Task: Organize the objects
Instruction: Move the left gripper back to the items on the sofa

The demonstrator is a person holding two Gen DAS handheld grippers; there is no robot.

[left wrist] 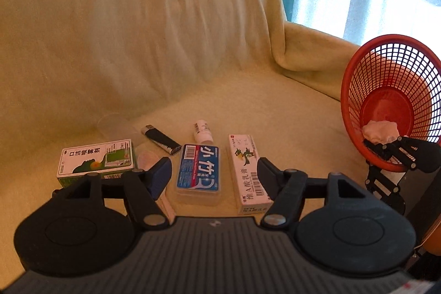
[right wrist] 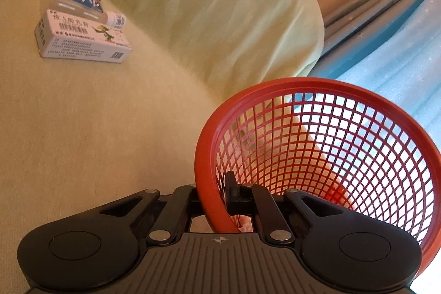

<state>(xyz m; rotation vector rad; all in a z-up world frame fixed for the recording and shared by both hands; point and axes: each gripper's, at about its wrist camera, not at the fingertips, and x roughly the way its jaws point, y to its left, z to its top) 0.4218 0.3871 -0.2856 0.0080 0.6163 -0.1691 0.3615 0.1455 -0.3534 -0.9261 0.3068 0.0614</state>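
A sofa (left wrist: 193,32) draped in a pale yellow-green cover (right wrist: 96,128) carries everything. At its right end a red mesh basket (left wrist: 386,90) is tipped towards the items, its rim pinched by the right claw (right wrist: 217,197), whose jaws are pressed together on the plastic wall; a crumpled white tissue (left wrist: 380,130) lies inside. The basket is judged light and springy, so a rim grip should hold, though it may swing.

On the seat a row of small goods is laid out. A green-and-white spray box (left wrist: 96,159) sits at the left, a white ointment box (left wrist: 249,172) at the right, and between them a clear dental floss case with a blue label (left wrist: 198,175). The left claw (left wrist: 212,175) hovers with its jaws spread, straddling the floss case without touching it. That case is judged stiff, smooth and rather slippery; its long sides offer the best hold. The cardboard boxes are light and would dent under a hard squeeze.

Behind lie a black lighter (left wrist: 161,139) and a small white bottle (left wrist: 202,132) on its side, likely to roll. A clear plastic cup (left wrist: 118,126) is faintly seen near the spray box. The neighbouring boxes stand close, leaving little room beside the case.
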